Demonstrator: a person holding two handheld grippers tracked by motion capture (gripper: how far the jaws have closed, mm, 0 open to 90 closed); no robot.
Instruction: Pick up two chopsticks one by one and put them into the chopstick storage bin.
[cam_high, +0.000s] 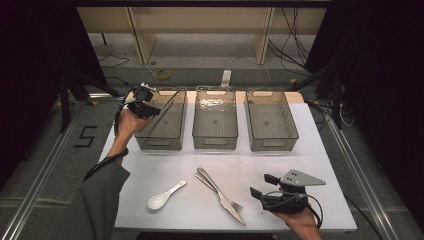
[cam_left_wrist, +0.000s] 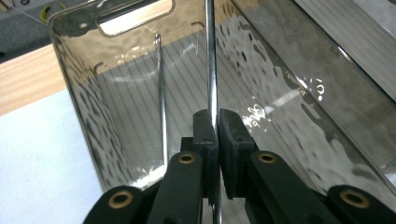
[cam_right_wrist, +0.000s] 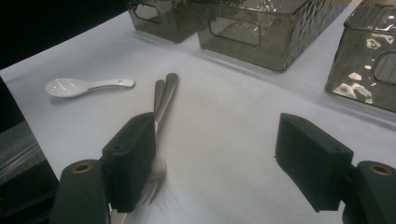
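So this looks like a cutlery sort: three smoky see-through bins in a row at the back of the white table, loose pieces in front. The left gripper (cam_high: 150, 109) has its jaws squeezed tight on a thin shiny metal rod (cam_left_wrist: 211, 70), probably a chopstick, and holds it inside the left bin (cam_high: 150, 142). My guess is it's being angled in lengthwise so it lies flat next to the second metal rod (cam_left_wrist: 161, 100) leaning in there. The bin walls are rippled, glossy plastic with a ribbed floor and a cut-out handle at each end. The right gripper (cam_high: 263, 187) just sits near the front edge with jaws spread wide and nothing in them, aimed at the fork (cam_right_wrist: 159, 158) and knife (cam_high: 216, 188) that lie crossed, both polished steel. A glossy white soup spoon (cam_high: 163, 196), ceramic by the look, lies to their left
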